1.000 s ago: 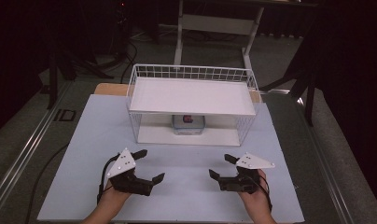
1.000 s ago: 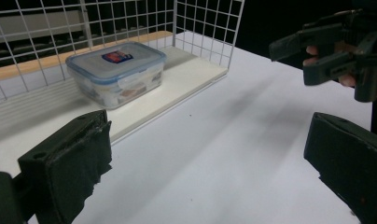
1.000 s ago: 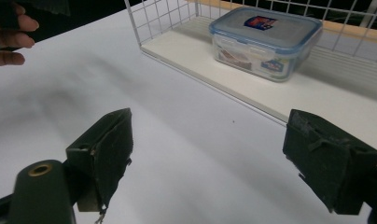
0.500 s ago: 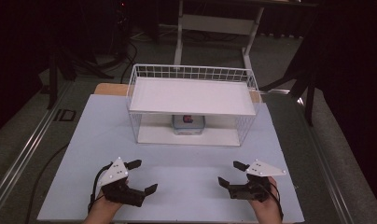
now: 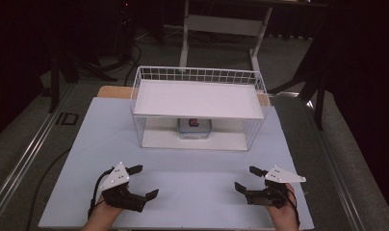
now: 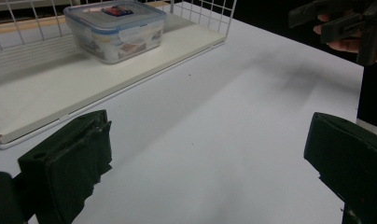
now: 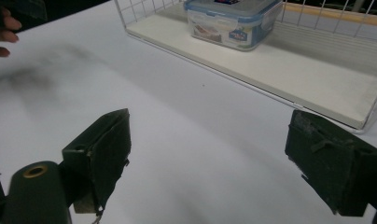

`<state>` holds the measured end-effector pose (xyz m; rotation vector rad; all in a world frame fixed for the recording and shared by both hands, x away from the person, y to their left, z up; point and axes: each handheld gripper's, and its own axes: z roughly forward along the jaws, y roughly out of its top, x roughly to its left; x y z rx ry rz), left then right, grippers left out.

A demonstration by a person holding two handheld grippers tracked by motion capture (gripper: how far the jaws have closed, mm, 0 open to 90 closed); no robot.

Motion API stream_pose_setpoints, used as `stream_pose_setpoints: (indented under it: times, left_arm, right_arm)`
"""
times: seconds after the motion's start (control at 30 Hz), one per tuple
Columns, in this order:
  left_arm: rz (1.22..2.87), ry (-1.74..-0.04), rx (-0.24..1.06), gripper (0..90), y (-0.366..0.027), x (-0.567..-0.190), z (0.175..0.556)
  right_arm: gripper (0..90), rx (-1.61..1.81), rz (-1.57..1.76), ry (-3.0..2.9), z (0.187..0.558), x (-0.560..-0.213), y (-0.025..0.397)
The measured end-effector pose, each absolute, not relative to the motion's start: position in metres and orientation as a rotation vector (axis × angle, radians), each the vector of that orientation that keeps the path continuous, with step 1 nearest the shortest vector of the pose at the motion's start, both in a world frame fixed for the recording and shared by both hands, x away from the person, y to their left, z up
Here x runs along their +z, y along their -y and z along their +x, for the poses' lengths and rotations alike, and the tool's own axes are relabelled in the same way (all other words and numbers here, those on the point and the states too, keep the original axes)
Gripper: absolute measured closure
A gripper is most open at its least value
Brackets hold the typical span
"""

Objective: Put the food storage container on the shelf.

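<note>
**Both hands drawing back toward the near edge, box waiting on the shelf**

Since the earlier frames we are pulling both hands nearer to ourselves and wider apart: the left hand-held gripper (image 5: 143,182) and the right hand-held gripper (image 5: 245,179) are now sitting close to the near edge of the table (image 5: 77,159), well apart from each other. Both are standing wide open and holding nothing; in each gripper view the two black jaws are spread with bare table between them.

The plastic food box (image 5: 194,128) with its clip lid is resting on the lower board of the wire shelf (image 5: 149,77), about mid-width, under the upper white board. It is well apart from both grippers.

We are judging this as the start of a reach for the box. To do it well, we are keeping the jaws open, going in low under the upper board, and lining up on the box's sides rather than its lid clips, watching the wire walls at either end.
</note>
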<state>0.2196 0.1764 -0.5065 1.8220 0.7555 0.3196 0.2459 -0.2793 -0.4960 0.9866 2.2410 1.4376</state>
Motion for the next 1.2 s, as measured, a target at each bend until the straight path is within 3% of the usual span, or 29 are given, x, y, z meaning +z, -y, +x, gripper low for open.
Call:
stream_pose_setpoints:
  times: [1.2]
  left_arm:
    - [1.779,-0.878,0.321,1.8,-0.187,-0.515,0.227]
  right_arm:
    - [14.1,1.362,1.081,-2.270,0.264,-0.517,0.288]
